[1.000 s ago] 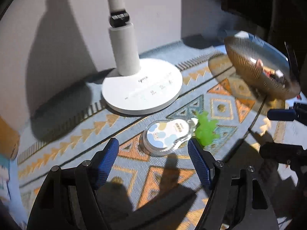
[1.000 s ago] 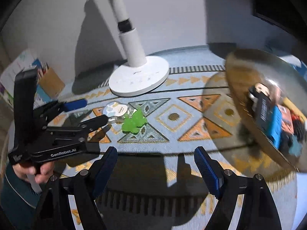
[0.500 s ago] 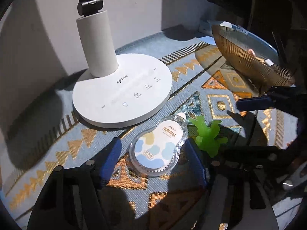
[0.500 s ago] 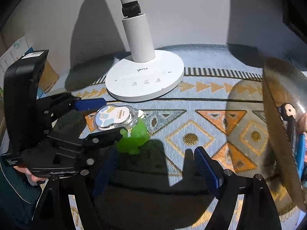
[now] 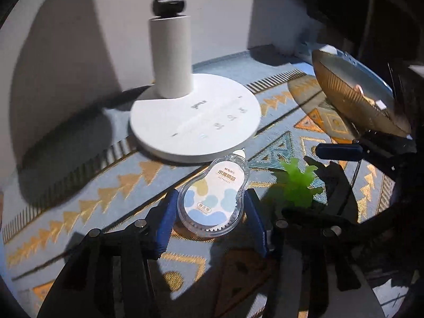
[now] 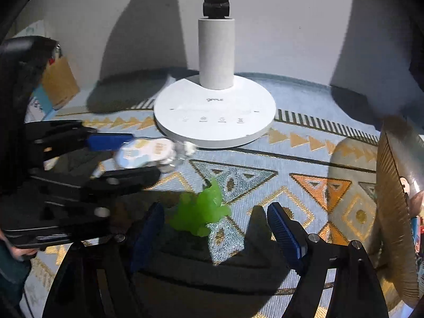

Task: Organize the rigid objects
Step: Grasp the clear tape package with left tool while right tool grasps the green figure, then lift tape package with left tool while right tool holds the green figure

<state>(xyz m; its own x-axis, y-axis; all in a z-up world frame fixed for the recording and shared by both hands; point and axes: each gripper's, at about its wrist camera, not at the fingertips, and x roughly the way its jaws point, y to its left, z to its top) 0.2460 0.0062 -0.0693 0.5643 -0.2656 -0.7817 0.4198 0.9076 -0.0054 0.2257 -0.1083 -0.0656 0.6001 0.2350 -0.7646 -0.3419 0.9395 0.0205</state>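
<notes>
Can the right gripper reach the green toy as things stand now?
Probably yes. The right gripper is open, and the green toy lies on the mat between its fingers, nothing covering it; the left gripper sits beside, around the correction tape.

Patterned blue-and-orange cloth [image 5: 111, 182] under lamp base [image 5: 194, 118], correction tape [image 5: 213, 200], green toy [image 5: 298, 184], bowl [image 5: 352, 98].

A white lamp base [image 6: 214, 118] stands on a patterned cloth [image 6: 312, 156] (hard shadows) against a pale wall [image 6: 291, 26].
</notes>
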